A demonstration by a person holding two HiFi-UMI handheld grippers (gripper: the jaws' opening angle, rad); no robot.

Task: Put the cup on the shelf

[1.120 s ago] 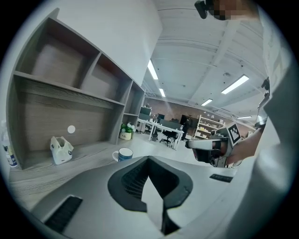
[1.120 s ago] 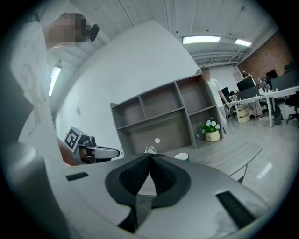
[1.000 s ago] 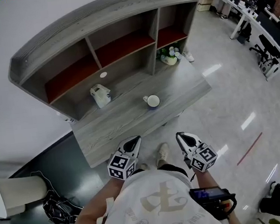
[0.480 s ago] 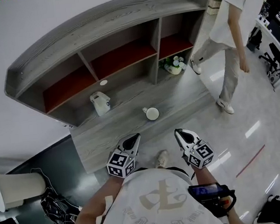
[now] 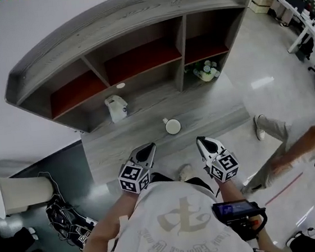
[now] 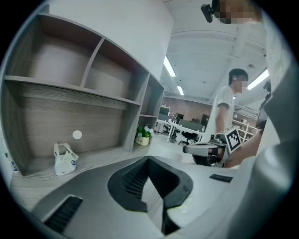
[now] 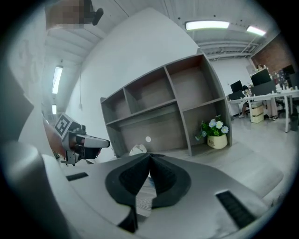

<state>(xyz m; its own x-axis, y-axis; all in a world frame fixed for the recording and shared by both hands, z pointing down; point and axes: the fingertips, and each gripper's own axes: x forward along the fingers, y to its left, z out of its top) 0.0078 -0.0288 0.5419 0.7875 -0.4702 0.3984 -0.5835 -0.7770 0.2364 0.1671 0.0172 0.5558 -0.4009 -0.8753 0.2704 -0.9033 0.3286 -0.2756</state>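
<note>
A white cup [image 5: 173, 126] stands upright on the grey wooden lower surface [image 5: 212, 113] of the shelf unit [image 5: 118, 25], in front of its open compartments. My left gripper [image 5: 145, 150] and right gripper [image 5: 206, 143] hover side by side at the surface's near edge, short of the cup, which lies between their lines. Both are shut with nothing between the jaws. In the left gripper view the left gripper [image 6: 149, 161] points at the shelf, and the right gripper [image 6: 210, 149] shows at the side. In the right gripper view the right gripper [image 7: 150, 156] hides the cup.
A white bag [image 5: 116, 107] sits on the lower surface at the left, and a pot of flowers [image 5: 206, 71] stands in the right bay. A person's leg [image 5: 271, 129] and arm [image 5: 312, 141] cross the floor at the right. Cables [image 5: 66, 215] lie on the floor at the left.
A person has walked from the upper right down to the lower right of the head view. The view has shifted slightly; both grippers stay shut, and the cup has not moved.
</note>
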